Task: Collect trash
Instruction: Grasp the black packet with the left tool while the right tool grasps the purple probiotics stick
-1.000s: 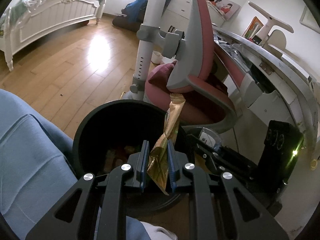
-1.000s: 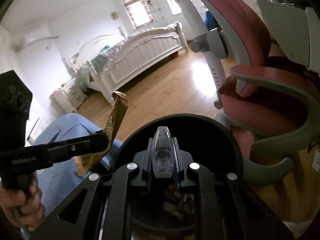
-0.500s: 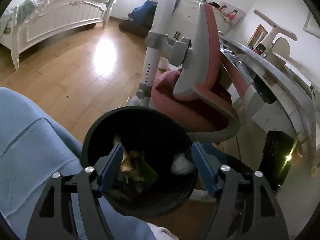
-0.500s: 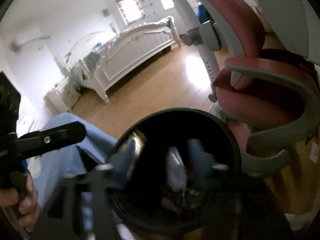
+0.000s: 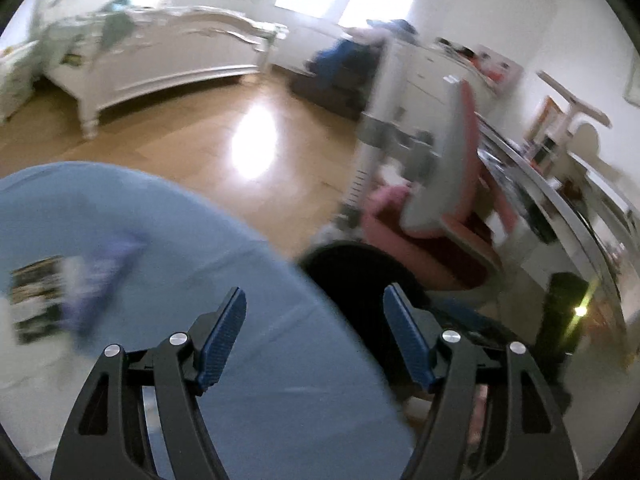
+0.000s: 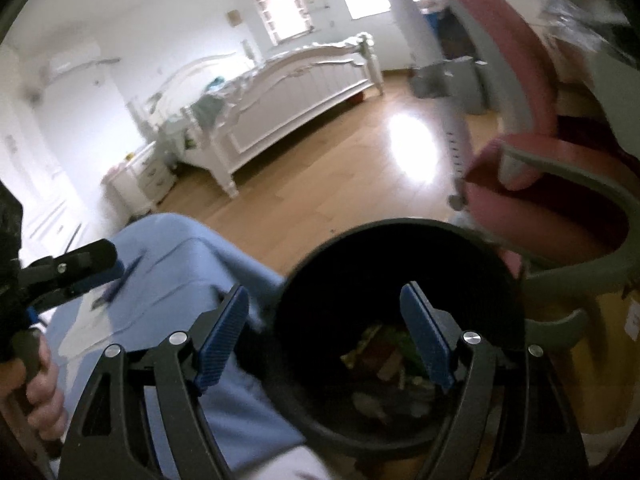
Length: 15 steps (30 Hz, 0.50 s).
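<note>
A round black trash bin [image 6: 400,276] stands on the wood floor beside my blue-clad leg, with several wrappers [image 6: 384,352] inside. My right gripper [image 6: 324,320] is open and empty, its right finger over the bin's mouth. My left gripper [image 5: 316,320] is open and empty above the blue leg [image 5: 200,300], left of the bin [image 5: 352,280]. It also shows at the left of the right wrist view [image 6: 68,268]. A purple and white item [image 5: 92,280] lies blurred at the left in the left wrist view.
A pink and grey desk chair [image 6: 560,184] stands right behind the bin. A desk [image 5: 560,208] runs along the right wall. A white bed [image 6: 288,104] stands across the wood floor [image 5: 224,152]. A black device with a green light [image 5: 568,316] sits under the desk.
Both grippers opened: the gold wrapper and the clear plastic piece dropped into the bin. The left gripper then swung left, away from the bin and over the leg.
</note>
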Each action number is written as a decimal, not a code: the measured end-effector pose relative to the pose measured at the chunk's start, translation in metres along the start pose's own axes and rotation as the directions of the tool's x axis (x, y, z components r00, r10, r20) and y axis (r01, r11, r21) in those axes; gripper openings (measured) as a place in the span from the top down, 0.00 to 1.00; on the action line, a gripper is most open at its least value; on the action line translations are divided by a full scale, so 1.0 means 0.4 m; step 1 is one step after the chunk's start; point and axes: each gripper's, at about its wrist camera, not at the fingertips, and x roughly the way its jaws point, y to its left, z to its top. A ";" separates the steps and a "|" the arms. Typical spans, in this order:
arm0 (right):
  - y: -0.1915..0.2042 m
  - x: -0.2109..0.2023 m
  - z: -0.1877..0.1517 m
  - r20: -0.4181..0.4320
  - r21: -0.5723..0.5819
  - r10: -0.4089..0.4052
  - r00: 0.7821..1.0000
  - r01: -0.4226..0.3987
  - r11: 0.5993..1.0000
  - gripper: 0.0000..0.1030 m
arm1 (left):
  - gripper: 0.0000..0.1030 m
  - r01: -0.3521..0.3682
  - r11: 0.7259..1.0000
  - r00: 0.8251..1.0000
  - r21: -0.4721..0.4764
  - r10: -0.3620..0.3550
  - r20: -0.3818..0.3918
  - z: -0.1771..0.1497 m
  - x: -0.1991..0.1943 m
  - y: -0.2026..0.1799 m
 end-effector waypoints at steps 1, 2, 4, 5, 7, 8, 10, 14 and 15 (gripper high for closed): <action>0.028 0.003 0.002 -0.005 -0.015 0.014 1.000 -0.014 1.000 0.25 | 0.31 -0.031 0.999 0.999 -0.031 0.032 0.010 0.001 -0.021 0.042; 0.060 0.005 0.004 -0.009 -0.033 0.030 1.000 -0.030 0.999 0.25 | 0.31 -0.063 0.996 0.998 -0.070 0.064 0.019 0.002 -0.041 0.088; 0.111 0.013 0.009 -0.015 -0.064 0.050 0.999 -0.051 0.997 0.25 | 0.31 -0.134 0.981 0.990 -0.142 0.140 0.028 0.003 -0.071 0.169; 0.135 0.016 0.011 -0.019 -0.079 0.061 0.998 -0.063 0.995 0.25 | 0.31 -0.180 0.968 0.982 -0.176 0.187 0.024 0.005 -0.082 0.212; 0.198 0.024 0.011 -0.031 -0.116 0.087 0.996 -0.090 0.989 0.25 | 0.31 -0.236 0.945 0.970 -0.228 0.244 0.005 0.011 -0.091 0.282; 0.222 0.028 0.009 -0.037 -0.128 0.096 0.995 -0.100 0.987 0.25 | 0.31 -0.259 0.932 0.964 -0.255 0.265 -0.010 0.015 -0.089 0.315; 0.281 0.039 0.008 -0.057 -0.163 0.116 0.992 -0.124 0.979 0.25 | 0.31 -0.290 0.917 0.956 -0.275 0.292 -0.035 0.024 -0.077 0.353; 0.388 0.066 0.007 -0.094 -0.234 0.128 0.987 -0.146 0.961 0.25 | 0.31 -0.348 0.915 0.937 -0.202 0.340 -0.075 0.041 -0.026 0.360; 0.413 0.075 0.007 -0.105 -0.251 0.128 0.986 -0.150 0.956 0.25 | 0.31 -0.354 0.917 0.935 -0.182 0.345 -0.078 0.046 -0.016 0.351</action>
